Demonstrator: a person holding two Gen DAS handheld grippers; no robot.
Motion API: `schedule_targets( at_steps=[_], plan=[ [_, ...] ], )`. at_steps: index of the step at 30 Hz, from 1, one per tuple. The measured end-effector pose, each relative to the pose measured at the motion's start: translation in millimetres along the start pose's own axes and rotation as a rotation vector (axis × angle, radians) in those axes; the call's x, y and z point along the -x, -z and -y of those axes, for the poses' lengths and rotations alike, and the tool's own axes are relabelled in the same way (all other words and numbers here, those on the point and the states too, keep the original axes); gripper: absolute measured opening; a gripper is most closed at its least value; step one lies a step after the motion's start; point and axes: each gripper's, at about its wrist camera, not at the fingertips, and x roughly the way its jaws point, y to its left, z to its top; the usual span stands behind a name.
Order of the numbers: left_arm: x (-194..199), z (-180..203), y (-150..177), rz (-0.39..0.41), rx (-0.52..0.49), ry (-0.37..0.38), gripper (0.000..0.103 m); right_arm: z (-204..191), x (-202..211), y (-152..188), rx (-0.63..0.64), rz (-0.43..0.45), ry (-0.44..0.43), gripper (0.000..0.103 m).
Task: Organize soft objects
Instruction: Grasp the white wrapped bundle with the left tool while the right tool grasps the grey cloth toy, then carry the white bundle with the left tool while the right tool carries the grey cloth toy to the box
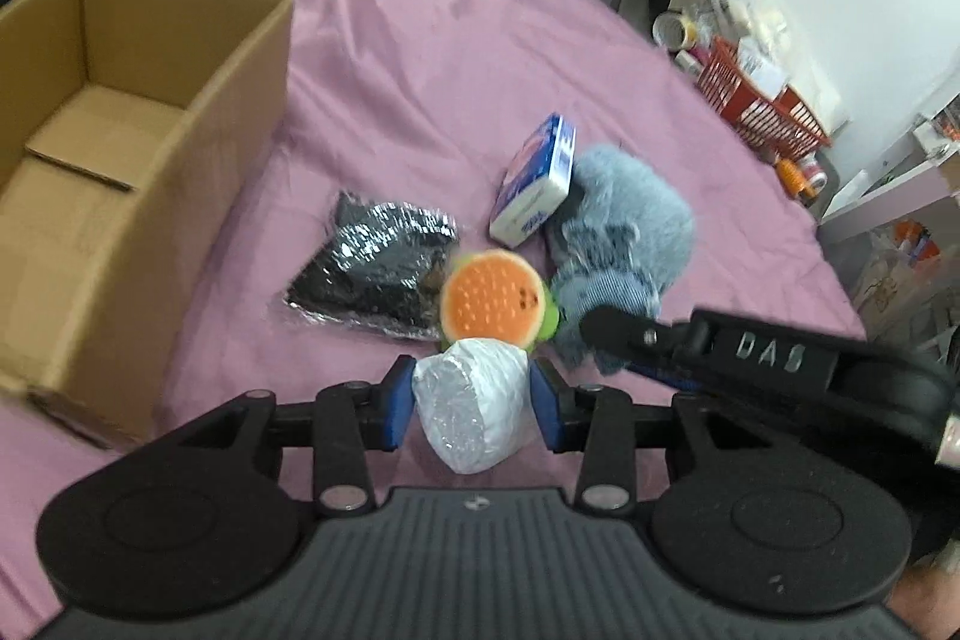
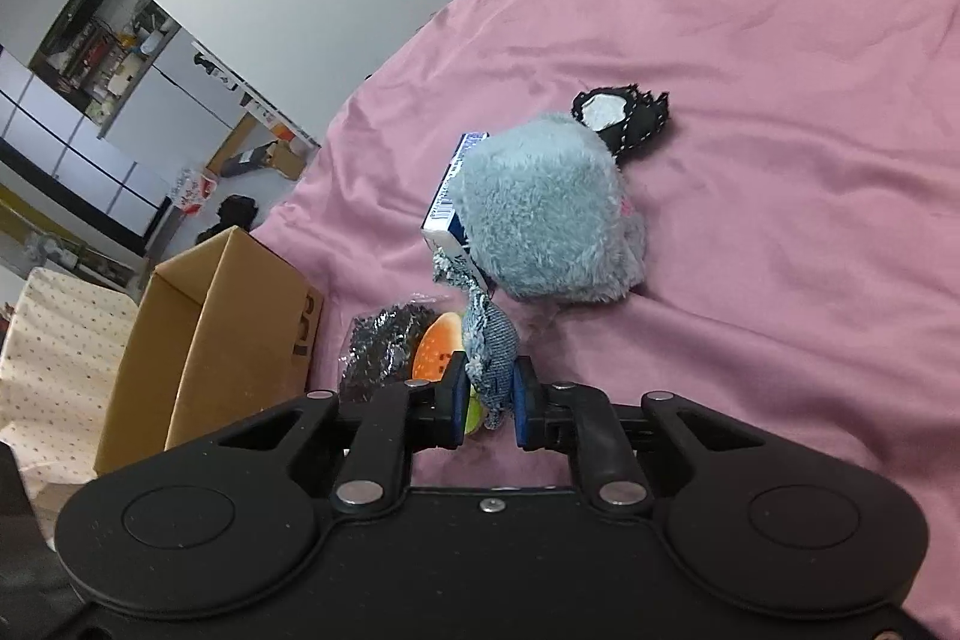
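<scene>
My left gripper (image 1: 471,403) is shut on a white plastic-wrapped bundle (image 1: 474,403), held just above the pink sheet. Beyond it lie an orange-and-green plush burger (image 1: 489,298), a black shiny packet (image 1: 375,274), a blue-and-white box (image 1: 534,181) and a grey-blue furry plush (image 1: 624,238). In the right wrist view my right gripper (image 2: 489,400) is shut on a denim limb (image 2: 492,346) of the grey-blue furry plush (image 2: 546,208), whose body rests on the sheet ahead. The right gripper's black body also shows in the left wrist view (image 1: 774,358), beside the plush.
An open, empty cardboard box (image 1: 120,148) stands at the left of the bed (image 1: 480,58). A small black-and-white plush piece (image 2: 624,115) lies behind the furry toy. A red basket (image 1: 762,100) and bottles crowd the floor past the bed's right edge.
</scene>
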Motion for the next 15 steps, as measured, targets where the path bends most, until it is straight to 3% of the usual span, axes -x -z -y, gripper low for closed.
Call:
schedule_targets(
  at_steps=[15],
  plan=[
    [95.3,-16.0,-21.4,0.193,-0.033,0.013,0.040,-42.3,54.7,8.3,-0.007,0.129,0.062,0.015]
  ],
)
